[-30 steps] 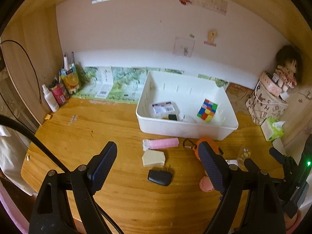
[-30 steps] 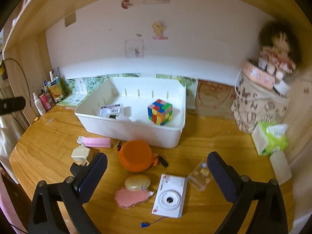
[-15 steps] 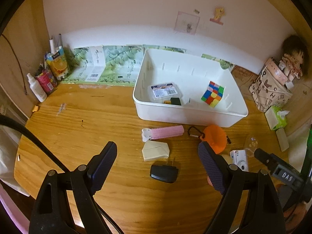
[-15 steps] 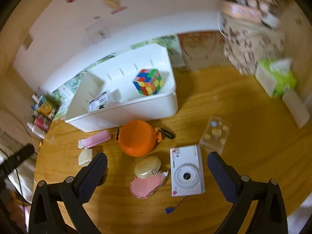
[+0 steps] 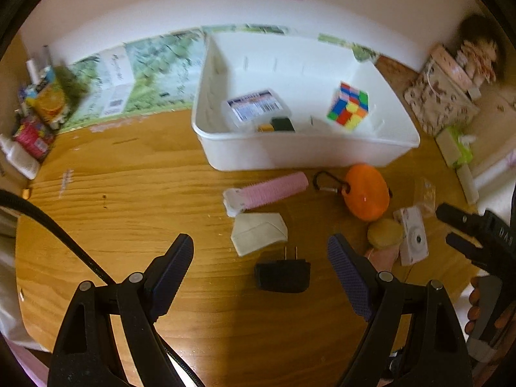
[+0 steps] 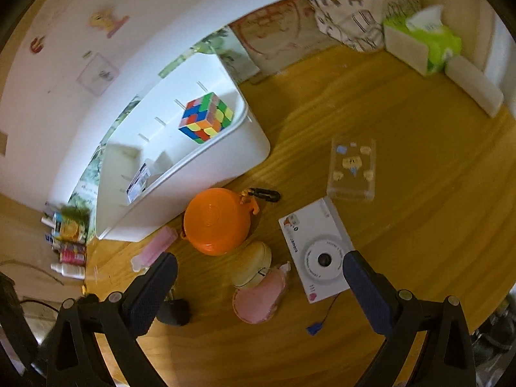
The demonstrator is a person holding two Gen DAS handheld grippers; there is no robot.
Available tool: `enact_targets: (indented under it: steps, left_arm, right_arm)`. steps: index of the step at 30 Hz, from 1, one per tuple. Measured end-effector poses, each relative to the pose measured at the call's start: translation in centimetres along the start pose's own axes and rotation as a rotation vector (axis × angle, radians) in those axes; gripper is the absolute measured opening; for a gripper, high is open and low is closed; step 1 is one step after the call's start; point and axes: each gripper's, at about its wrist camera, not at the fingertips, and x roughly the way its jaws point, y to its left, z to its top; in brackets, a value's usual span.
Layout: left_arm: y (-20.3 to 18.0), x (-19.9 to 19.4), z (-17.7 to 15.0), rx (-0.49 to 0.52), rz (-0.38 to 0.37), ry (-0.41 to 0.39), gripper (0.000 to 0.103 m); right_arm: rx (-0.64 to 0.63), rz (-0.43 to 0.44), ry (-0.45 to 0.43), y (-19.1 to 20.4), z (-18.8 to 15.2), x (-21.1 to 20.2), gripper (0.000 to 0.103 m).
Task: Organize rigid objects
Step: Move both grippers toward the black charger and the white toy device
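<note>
Black plug adapter point(image 5: 283, 275) lying untouched between wide-open left tongs point(image 5: 261, 258), right tongs point(image 6: 259, 279) likewise released, empty

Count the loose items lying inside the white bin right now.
4 visible: a Rubik's cube at the right, a labelled clear box at the left, and a small yellow piece and black piece by the front wall; more may be hidden.
</note>
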Motion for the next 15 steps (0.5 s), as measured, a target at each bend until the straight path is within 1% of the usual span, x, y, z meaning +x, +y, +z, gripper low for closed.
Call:
enact_targets:
  steps: [5, 12, 15]
  left_arm:
    - [-0.2, 2.1, 0.1, 0.066, -0.026, 0.072, 0.087]
    - [-0.6, 5.1, -0.4, 0.125, -0.073, 0.184, 0.087]
    - [-0.7, 6.0, -0.5, 0.138, -0.085, 0.217, 0.087]
  right_arm:
    - [0.100, 0.019, 0.045, -0.1, -0.5, 1.3, 0.103]
    - [0.203, -0.013, 0.101, 0.1, -1.4, 3.2, 0.103]
    - [0.246, -0.008, 0.116, -0.1, -1.7, 3.7, 0.103]
